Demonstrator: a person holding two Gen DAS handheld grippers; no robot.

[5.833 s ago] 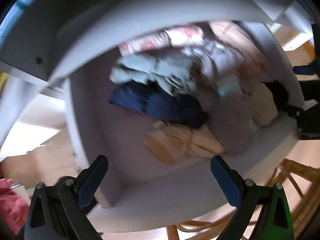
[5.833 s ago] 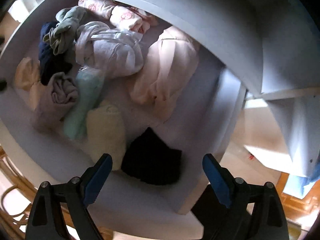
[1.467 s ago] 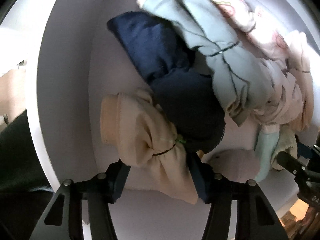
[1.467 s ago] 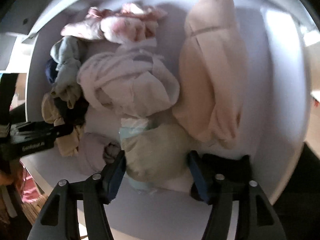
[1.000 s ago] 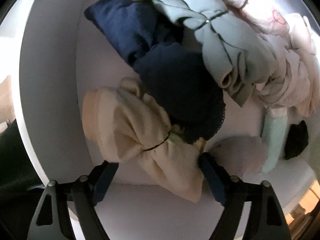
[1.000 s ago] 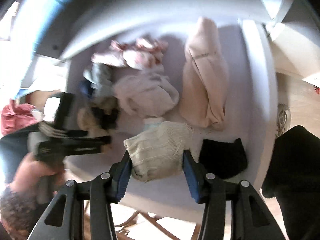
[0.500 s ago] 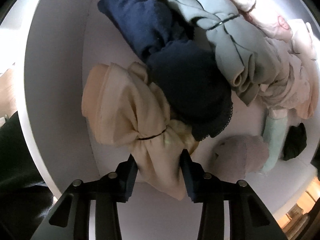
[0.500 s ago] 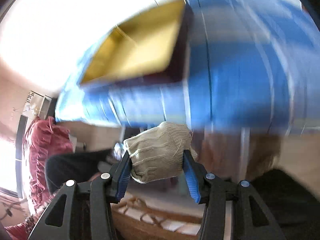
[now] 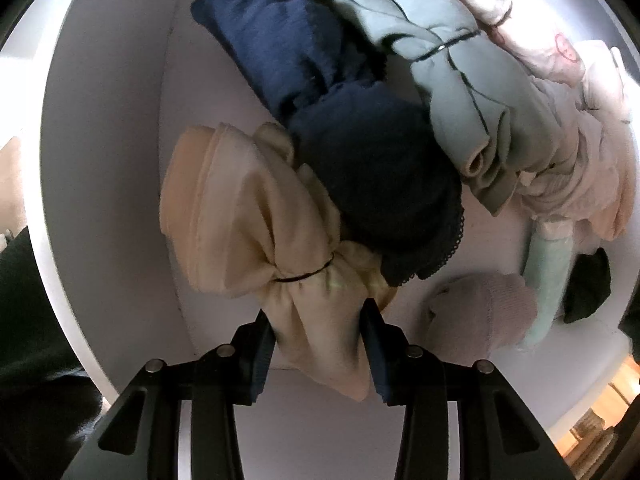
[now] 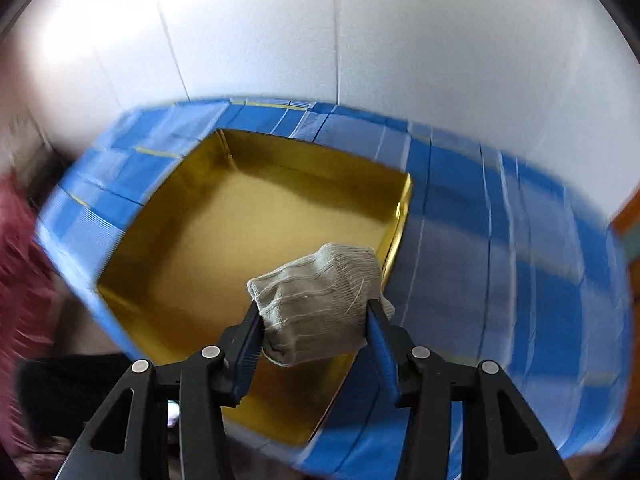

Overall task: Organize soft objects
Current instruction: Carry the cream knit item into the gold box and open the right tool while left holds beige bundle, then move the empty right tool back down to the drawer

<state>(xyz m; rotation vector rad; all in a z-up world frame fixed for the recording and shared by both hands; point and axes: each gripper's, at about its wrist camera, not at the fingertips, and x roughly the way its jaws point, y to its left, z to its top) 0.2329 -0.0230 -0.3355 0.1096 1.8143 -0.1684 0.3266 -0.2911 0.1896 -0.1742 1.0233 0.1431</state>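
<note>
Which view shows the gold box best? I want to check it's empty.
The right wrist view: the gold box lies open below the right gripper, which holds a knit sock; its visible floor is bare. The left wrist view shows none of it.

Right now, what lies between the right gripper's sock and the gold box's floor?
Nothing: in the right wrist view the knit sock hangs clamped in the right gripper over the gold box, whose visible floor is bare.
</note>
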